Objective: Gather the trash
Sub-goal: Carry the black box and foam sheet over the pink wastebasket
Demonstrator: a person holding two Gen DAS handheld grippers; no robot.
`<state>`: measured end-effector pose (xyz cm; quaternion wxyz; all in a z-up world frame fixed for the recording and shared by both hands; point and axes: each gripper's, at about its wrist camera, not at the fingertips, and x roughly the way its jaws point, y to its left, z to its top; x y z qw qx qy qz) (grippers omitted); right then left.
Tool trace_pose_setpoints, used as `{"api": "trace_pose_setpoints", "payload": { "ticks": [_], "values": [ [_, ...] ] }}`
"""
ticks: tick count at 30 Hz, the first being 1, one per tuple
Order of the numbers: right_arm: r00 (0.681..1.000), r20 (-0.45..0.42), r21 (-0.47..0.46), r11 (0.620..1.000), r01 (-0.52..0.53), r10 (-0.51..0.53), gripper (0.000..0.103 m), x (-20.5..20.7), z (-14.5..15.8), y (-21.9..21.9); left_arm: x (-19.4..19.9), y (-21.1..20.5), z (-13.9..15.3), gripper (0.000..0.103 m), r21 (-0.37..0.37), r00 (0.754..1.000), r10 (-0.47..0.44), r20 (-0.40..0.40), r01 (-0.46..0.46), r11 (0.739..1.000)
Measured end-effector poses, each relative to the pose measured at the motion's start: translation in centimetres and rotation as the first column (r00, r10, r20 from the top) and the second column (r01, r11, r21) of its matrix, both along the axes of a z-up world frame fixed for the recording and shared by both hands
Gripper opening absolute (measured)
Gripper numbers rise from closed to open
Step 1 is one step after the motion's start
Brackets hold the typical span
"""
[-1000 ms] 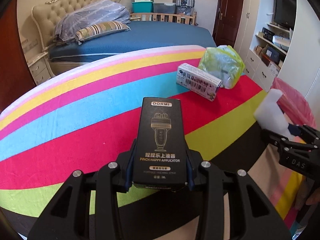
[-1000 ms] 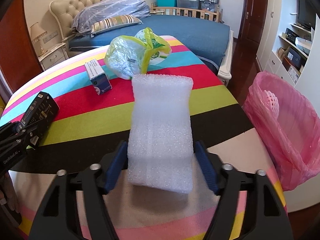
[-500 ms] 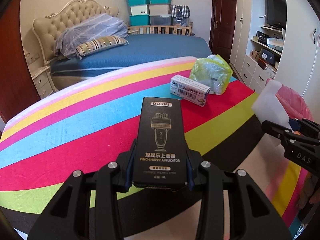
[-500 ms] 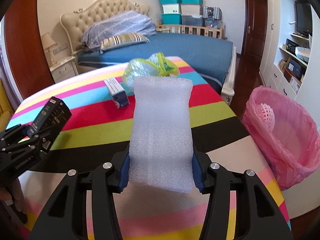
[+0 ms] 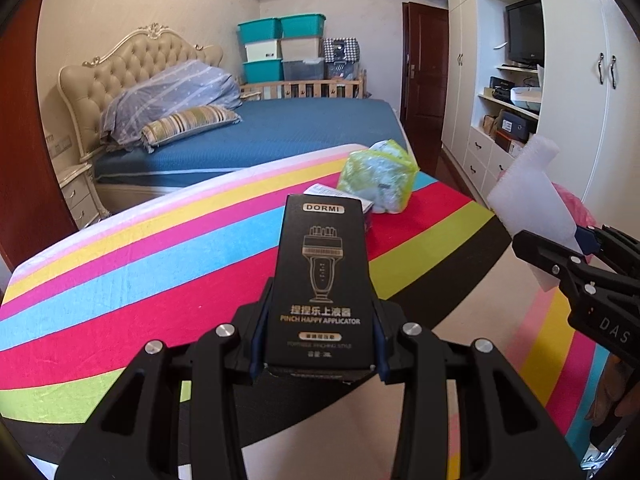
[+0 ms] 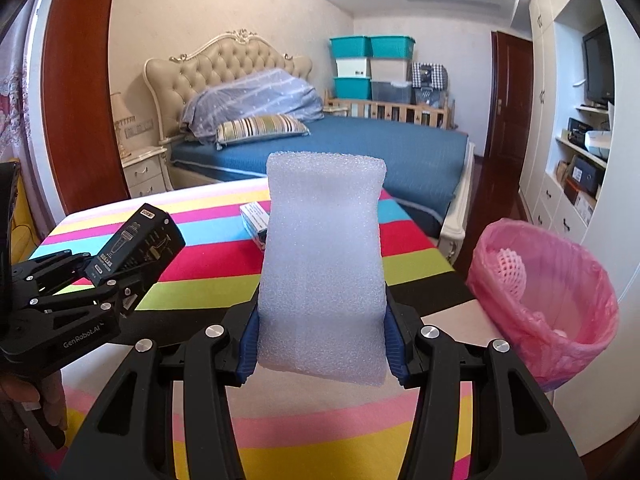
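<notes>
Trash in both grips, clear of the striped tablecloth (image 6: 328,432): white foam sheet (image 6: 322,268) squeezed in the right gripper (image 6: 322,354), black carton (image 5: 320,280) clamped in the left gripper (image 5: 318,354). Best swung right, over the pink-lined bin (image 6: 548,312), released only above its mouth. Left behind on the cloth: crumpled plastic bag (image 5: 378,178), small box (image 6: 256,220).

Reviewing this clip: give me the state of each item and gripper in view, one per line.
left gripper: shut on the black DORMI box
black DORMI box: held, lifted off the table
right gripper: shut on the white foam sheet
white foam sheet: held upright, pinched in at its sides
pink-lined trash bin: open, some trash inside
small white carton: lying on the table
green plastic bag: crumpled, on the table
</notes>
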<state>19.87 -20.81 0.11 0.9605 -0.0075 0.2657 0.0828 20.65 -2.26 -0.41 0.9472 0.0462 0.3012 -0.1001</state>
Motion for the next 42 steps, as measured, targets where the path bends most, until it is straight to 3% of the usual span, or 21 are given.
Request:
{"api": "trace_pose_setpoints", "payload": {
  "ticks": [10, 23, 31, 42],
  "values": [
    [0.999, 0.045, 0.034, 0.999, 0.029, -0.031, 0.049, -1.2, 0.3, -2.3, -1.7, -2.8, 1.0, 0.039, -0.002, 0.993, -0.076, 0.087, 0.077, 0.997],
    [0.992, 0.081, 0.052, 0.994, 0.093, -0.097, 0.049, -2.2, 0.1, -5.7, -0.9, -8.3, 0.3, 0.04, 0.028, 0.972, -0.225, 0.072, 0.224, 0.974],
    [0.977, 0.073, 0.077, 0.977, 0.196, -0.202, 0.049, -2.1, -0.6, -10.5, 0.5, -13.1, 0.6, 0.04, 0.007, 0.933, -0.356, 0.051, 0.356, 0.935],
    [0.94, 0.033, 0.076, 0.939, 0.336, -0.339, 0.049, -0.9, -1.2, -18.4, 4.2, -20.7, 0.8, 0.04, -0.056, 0.842, -0.54, -0.008, 0.539, 0.84]
  ]
}}
